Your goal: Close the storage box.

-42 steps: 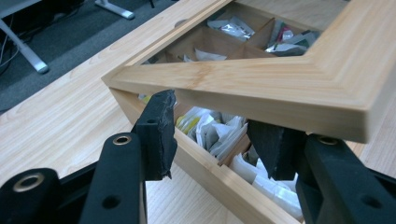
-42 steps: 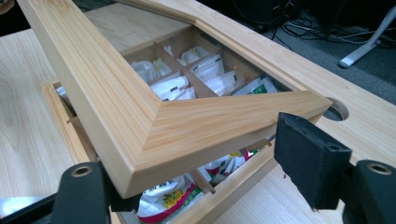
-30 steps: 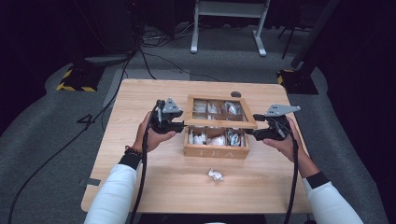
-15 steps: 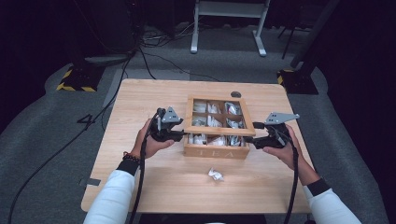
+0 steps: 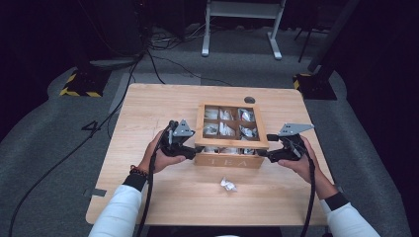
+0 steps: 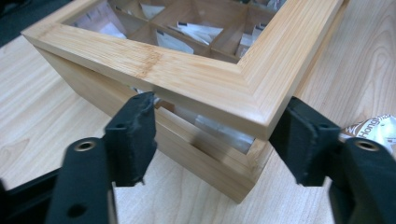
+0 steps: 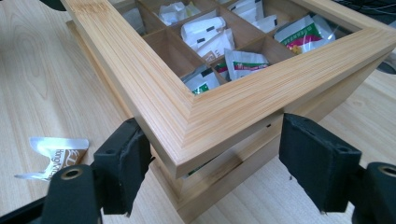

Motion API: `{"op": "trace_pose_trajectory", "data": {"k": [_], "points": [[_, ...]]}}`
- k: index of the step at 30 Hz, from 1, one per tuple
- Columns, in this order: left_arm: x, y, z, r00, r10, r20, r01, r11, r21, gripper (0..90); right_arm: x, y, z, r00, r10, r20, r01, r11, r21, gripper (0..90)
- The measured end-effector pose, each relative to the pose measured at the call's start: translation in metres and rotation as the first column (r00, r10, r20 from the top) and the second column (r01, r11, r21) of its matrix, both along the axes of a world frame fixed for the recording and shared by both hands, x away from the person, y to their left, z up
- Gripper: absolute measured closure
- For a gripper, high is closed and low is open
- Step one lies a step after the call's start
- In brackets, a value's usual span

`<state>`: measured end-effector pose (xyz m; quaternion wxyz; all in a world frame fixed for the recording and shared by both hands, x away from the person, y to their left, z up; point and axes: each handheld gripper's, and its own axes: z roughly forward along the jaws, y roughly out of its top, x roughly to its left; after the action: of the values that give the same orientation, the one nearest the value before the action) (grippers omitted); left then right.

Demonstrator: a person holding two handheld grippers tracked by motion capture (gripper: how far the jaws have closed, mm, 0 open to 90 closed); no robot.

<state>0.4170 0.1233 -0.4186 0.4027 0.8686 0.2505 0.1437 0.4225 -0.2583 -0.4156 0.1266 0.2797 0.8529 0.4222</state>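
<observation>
High view: we see the wooden tea box at the middle of the table, its windowed lid nearly down, a thin gap at the front. The left gripper sits at the box's front-left corner, the right gripper at the front-right corner. A loose tea bag lies on the table just in front of the box, apart from it.

Left gripper view: we look along the jaws at the lid corner. The jaws have just been opening; the lid corner lies between them, the left pad close under the lid's edge, the right pad by the corner. Whether either pad touches, we can't tell; no clamping shows, so released. Gap betw. lid and box body shows sachets inside.

Right gripper view: jaws spread wide w/ the other lid corner between them; both pads stand off the wood, so released. Compartments hold tea sachets. The loose tea bag lies at left on the table.
</observation>
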Motion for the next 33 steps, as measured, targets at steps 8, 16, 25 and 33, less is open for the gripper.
{"op": "trace_pose_trajectory", "data": {"k": [8, 16, 25, 33], "points": [[-0.001, 0.001, -0.004, 0.9998, -0.007, -0.018, 0.007, 1.0, -0.002, 32.4, -0.002, -0.002, -0.004, 0.9998, 0.007, -0.019, -0.007, 1.0, 0.001, 27.0], [-0.002, 0.001, -0.009, 0.9995, -0.013, -0.027, 0.013, 0.9999, 0.007, 32.5, -0.007, -0.002, -0.006, 0.9998, 0.012, -0.013, -0.012, 1.0, -0.017, 30.9], [-0.007, -0.003, -0.019, 0.9989, -0.018, -0.043, 0.021, 0.9975, 0.068, 34.3, -0.013, -0.012, -0.004, 1.0, 0.001, -0.005, -0.001, 1.0, 0.028, 40.2], [-0.01, 0.001, -0.018, 0.9994, -0.015, -0.031, 0.017, 0.9988, 0.045, 33.8, -0.012, -0.011, -0.007, 0.9997, 0.022, -0.007, -0.022, 0.999, 0.024, 46.6]]}}
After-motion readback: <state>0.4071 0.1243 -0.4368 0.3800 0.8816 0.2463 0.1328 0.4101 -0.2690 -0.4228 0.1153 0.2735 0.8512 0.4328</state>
